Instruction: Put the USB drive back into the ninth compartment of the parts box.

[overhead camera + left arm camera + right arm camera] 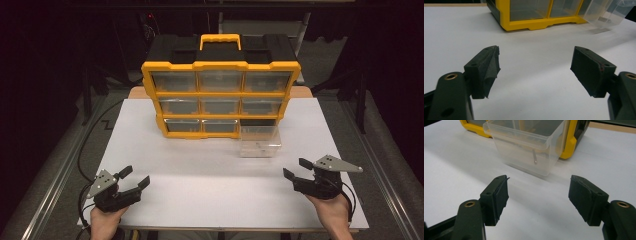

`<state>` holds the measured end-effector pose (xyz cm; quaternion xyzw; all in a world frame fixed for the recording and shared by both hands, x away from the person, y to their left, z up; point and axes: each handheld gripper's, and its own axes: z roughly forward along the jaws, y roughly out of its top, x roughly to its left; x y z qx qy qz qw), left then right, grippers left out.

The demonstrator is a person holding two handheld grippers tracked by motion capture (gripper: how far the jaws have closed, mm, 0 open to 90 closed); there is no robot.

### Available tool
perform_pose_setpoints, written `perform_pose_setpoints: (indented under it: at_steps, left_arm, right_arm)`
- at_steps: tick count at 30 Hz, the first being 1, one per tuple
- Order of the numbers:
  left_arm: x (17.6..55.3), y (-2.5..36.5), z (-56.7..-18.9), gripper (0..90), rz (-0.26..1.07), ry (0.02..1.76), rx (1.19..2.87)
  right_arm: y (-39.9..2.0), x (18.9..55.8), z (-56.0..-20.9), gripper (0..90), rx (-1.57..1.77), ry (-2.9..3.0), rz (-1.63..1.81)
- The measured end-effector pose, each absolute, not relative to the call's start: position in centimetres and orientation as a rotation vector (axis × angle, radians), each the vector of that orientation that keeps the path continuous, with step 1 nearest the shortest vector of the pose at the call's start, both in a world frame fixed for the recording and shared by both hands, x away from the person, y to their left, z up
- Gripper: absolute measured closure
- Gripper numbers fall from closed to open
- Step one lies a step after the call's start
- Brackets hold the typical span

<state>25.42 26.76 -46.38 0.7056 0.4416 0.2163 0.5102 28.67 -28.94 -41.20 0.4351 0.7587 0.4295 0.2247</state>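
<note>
Left gripper (pixel 136 177) agape, right gripper (pixel 297 168) agape; yellow organizer (pixel 220 92) without legible writing.

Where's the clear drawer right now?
In the high view, the clear drawer sits on the white table, pulled out before the yellow organizer's bottom-right slot, nearer the right gripper.

High view: fixed above the near edge, facing forward and down over the whole white flat counter (pixel 200 175). Left tool view: low, close to the surface, facing the yellow plastic drawer cabinet (pixel 534 15). Right tool view: low, close to the pulled-out clear plastic drawer (pixel 529 147). All three views share the cabinet and drawer.
</note>
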Motion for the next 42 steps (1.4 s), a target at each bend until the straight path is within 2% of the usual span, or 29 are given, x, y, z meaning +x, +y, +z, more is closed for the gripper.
perform_pose_setpoints:
  at_steps: [42]
  left_arm:
    - [25.4,26.7,-46.4,24.0,0.519,1.06,1.7]
  right_arm:
    - [-31.4,26.4,-45.4,26.3,1.265,1.951,1.259]
